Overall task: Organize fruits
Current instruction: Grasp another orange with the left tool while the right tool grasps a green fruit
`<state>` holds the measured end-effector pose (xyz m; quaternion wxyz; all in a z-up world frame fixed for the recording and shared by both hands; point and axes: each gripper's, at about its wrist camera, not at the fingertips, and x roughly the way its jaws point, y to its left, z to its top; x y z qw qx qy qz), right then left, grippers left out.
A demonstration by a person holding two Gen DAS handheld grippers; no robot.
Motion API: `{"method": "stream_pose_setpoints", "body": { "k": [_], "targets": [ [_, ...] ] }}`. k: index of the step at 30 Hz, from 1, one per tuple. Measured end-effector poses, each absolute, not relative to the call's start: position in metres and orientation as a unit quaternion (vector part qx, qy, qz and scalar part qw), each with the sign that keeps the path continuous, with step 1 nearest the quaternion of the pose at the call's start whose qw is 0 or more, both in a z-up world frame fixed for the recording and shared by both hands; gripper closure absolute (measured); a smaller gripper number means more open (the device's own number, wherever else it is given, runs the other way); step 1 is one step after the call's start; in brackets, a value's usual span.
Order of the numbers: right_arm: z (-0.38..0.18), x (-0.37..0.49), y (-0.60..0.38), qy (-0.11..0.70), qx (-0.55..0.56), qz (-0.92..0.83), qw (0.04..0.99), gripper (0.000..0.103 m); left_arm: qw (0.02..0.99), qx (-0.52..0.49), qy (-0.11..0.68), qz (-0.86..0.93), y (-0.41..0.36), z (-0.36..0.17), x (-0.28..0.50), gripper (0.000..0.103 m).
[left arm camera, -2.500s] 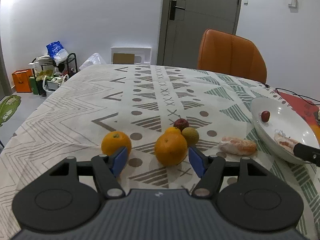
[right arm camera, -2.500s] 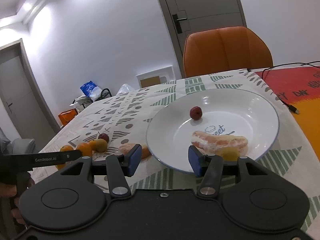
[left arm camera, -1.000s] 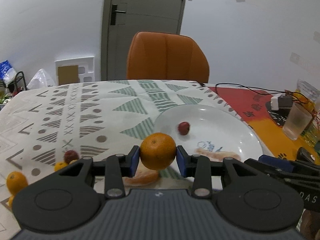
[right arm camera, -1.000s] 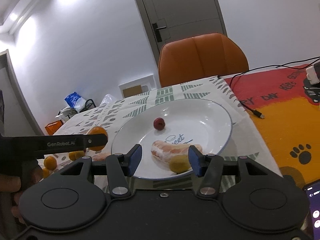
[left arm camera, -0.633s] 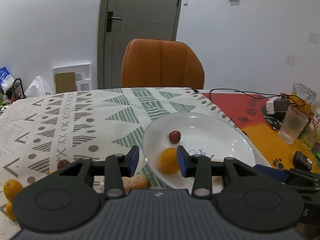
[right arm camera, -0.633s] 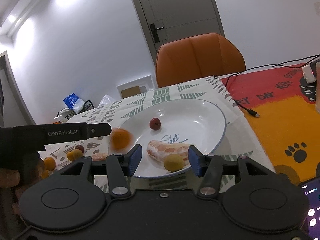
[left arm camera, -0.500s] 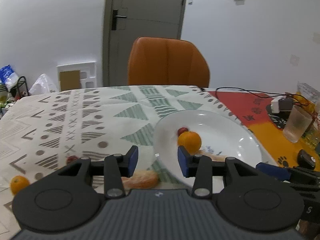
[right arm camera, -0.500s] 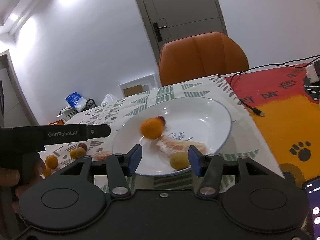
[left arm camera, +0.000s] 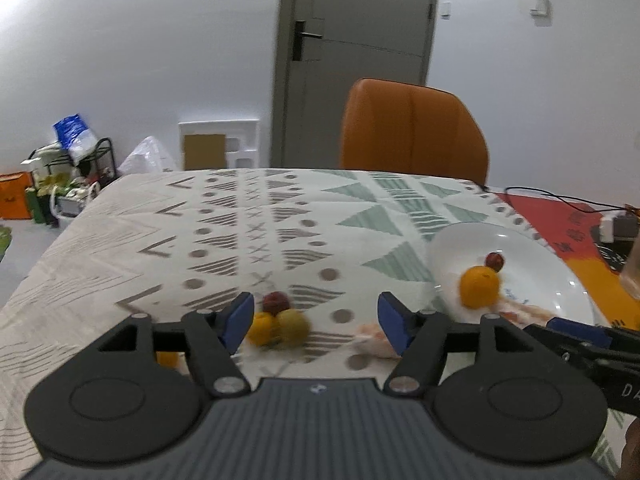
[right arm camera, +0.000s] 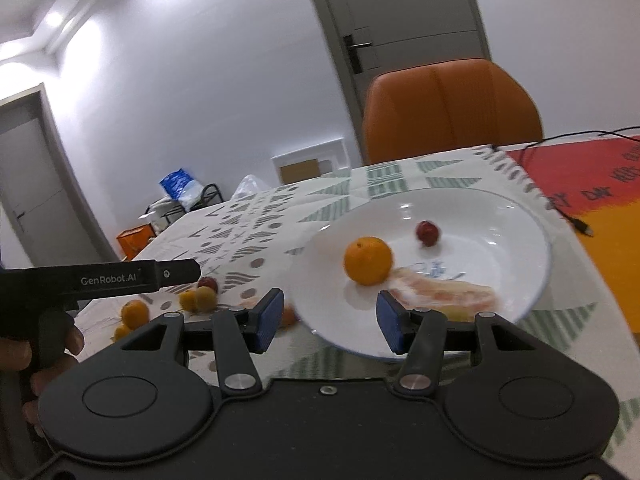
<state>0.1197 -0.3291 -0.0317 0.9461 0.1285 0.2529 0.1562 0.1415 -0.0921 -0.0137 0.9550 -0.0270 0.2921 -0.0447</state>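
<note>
The orange (right arm camera: 368, 261) sits in the white plate (right arm camera: 520, 216), beside the peeled segment (right arm camera: 444, 291), whose long axis runs across the plate. The left claw (left arm camera: 316, 323), which gripped the orange a second ago, has just been opening and is empty above the surface (left arm camera: 160, 240). The right claw (right arm camera: 328, 320) stands open, empty.

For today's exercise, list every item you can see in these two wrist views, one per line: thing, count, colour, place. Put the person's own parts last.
plate: one, white, on table's right.
orange: one, on plate.
red fruit: one, on plate.
peeled segment: one, pale orange, on plate.
small fruits: cluster, orange, yellow-green, red, on tablecloth.
tablecloth: one, patterned cream.
chair: one, orange, behind table.
door: one, grey.
left gripper: open, empty.
right gripper: open, empty.
hand: one, holding left gripper.
</note>
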Motion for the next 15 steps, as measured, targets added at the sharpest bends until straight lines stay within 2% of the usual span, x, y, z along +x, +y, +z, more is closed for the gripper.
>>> {"method": "stream_pose_setpoints", "body": {
  "k": [15],
  "targets": [
    [-0.027,0.131,-0.27,0.263,0.097,0.208,0.937,0.051,0.953,-0.061,0.298,0.006,-0.032,-0.025,0.133,0.036]
  ]
}}
